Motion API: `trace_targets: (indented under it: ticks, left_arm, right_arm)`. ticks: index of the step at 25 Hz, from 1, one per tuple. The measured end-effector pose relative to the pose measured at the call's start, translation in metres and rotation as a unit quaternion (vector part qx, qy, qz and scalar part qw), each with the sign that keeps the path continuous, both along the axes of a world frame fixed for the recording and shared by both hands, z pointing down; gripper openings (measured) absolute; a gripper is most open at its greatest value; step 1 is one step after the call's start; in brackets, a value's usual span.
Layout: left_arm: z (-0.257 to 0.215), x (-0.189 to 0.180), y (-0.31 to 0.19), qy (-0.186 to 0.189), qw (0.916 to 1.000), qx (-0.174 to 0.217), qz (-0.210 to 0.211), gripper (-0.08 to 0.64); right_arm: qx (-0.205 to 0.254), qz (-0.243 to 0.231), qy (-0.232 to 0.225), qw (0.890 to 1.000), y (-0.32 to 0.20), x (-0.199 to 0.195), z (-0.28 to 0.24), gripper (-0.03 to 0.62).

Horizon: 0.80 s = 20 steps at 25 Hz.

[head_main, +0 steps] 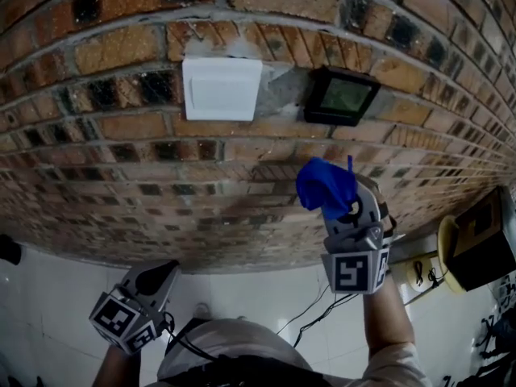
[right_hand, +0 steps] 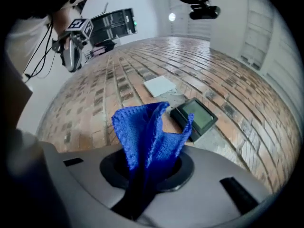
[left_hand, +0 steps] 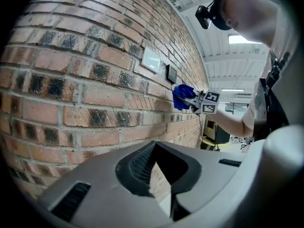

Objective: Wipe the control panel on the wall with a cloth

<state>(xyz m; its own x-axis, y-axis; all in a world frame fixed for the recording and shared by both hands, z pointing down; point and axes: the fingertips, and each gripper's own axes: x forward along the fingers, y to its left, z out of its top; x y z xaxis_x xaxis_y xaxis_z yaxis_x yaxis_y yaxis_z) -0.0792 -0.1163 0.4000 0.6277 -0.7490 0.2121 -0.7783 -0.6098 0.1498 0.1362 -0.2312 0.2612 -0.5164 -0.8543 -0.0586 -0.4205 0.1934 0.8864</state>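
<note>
The blue cloth (right_hand: 147,132) is clamped between the jaws of the right gripper (head_main: 339,206), and its loose end stands bunched above the jaw tips. In the head view, this gripper is seen right of centre, pointed at the brick wall (head_main: 121,160).

The control panel (head_main: 341,97), a black unit with 1 greenish screen, is mounted on the wall in the upper right-centre of the frame, directly above the cloth. The cloth is held near the panel but apart from it, and a strip of brick is seen between them. A white cover plate (head_main: 222,88) is fixed to the wall just left of the panel.

The left gripper (left_hand: 159,175) is held at the lower left of the head view, well apart from the panel. Its jaws are parted by a narrow gap, through which the bricks are seen. Nothing is gripped between them.
</note>
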Motion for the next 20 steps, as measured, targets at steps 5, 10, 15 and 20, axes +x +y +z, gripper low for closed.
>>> trace_targets:
  ticks: [5, 10, 15, 20]
  left_arm:
    - [0.0, 0.007, 0.009, -0.014, 0.9988, -0.011, -0.045, 0.003]
    - [-0.004, 0.013, 0.026, -0.036, 0.9963, -0.013, -0.077, 0.003]
    - [-0.019, 0.014, 0.055, -0.046, 0.9962, 0.006, -0.074, 0.003]
    - [-0.033, -0.004, 0.095, -0.036, 0.9969, 0.029, -0.064, 0.003]
  right_arm:
    - [-0.118, -0.022, -0.083, 0.989, 0.038, 0.026, 0.067, 0.091]
    - [-0.202, -0.044, -0.159, 0.965, 0.079, 0.048, 0.111, 0.091]
    - [-0.284, -0.022, -0.312, 0.907, 0.134, 0.068, 0.119, 0.089]
    - [-0.29, -0.01, -0.341, 0.894, 0.198, 0.068, 0.103, 0.089]
